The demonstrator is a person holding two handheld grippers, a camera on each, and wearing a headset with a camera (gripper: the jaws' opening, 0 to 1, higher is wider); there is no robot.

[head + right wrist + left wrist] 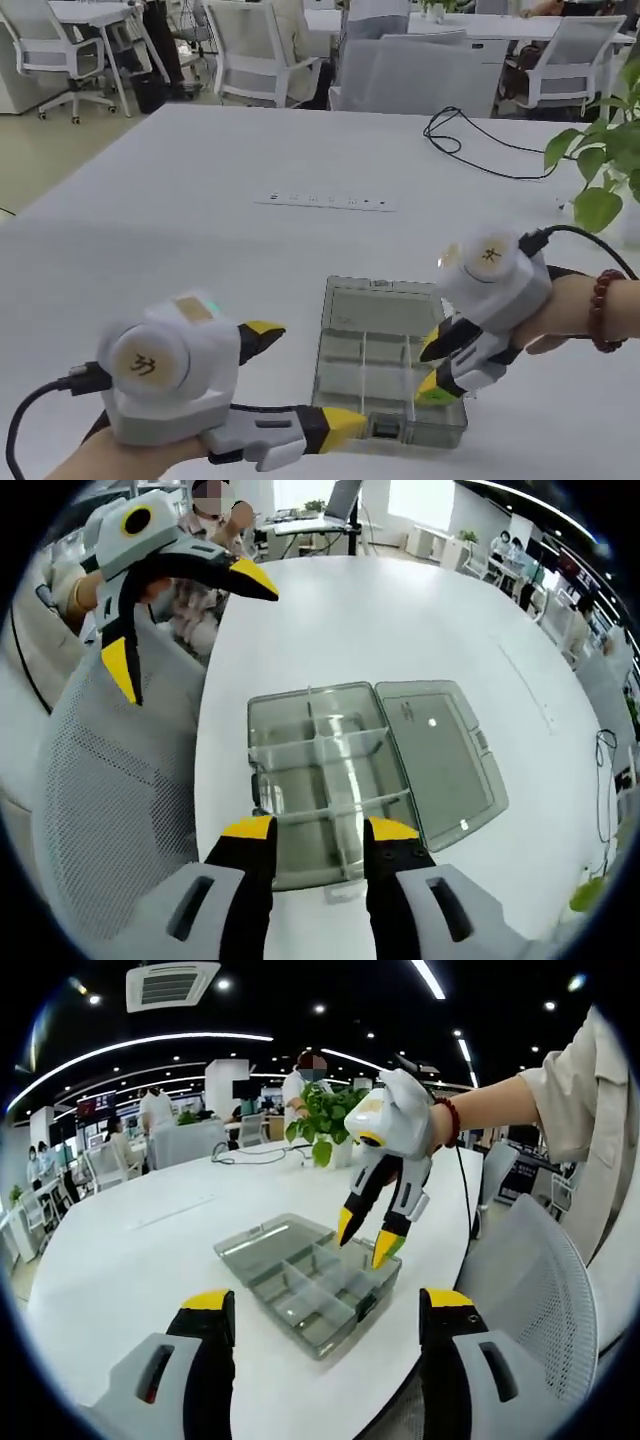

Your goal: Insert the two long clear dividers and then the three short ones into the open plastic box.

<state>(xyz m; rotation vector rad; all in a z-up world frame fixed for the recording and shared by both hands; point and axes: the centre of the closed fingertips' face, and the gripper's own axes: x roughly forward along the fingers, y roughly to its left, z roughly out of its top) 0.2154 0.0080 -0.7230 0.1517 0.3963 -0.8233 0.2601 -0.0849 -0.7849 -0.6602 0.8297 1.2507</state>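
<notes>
The open plastic box (352, 395) is sitting on the white table (200, 230) close to its near edge, just ahead of the person. Its long axis is running parallel to that edge. The lid (385, 305) is lying flat on the far side, pointing away from the person, and the latch side is facing the near edge. Clear dividers (320, 742) are standing upright in the base, crossing to form a grid of compartments; which are long and which short is hard to tell.

The right gripper (433, 368) is hanging over the box's right end, tilting down and inward. Its jaws are standing moderately apart and gripping nothing; whether the tips are touching the box wall is unclear.

The left gripper (305, 378) is hovering just beside the box's left end, over the table's near edge. Its jaws are spreading wide and are empty, pointing across at the box.

A power strip (325, 201) is lying near the middle of the table.
</notes>
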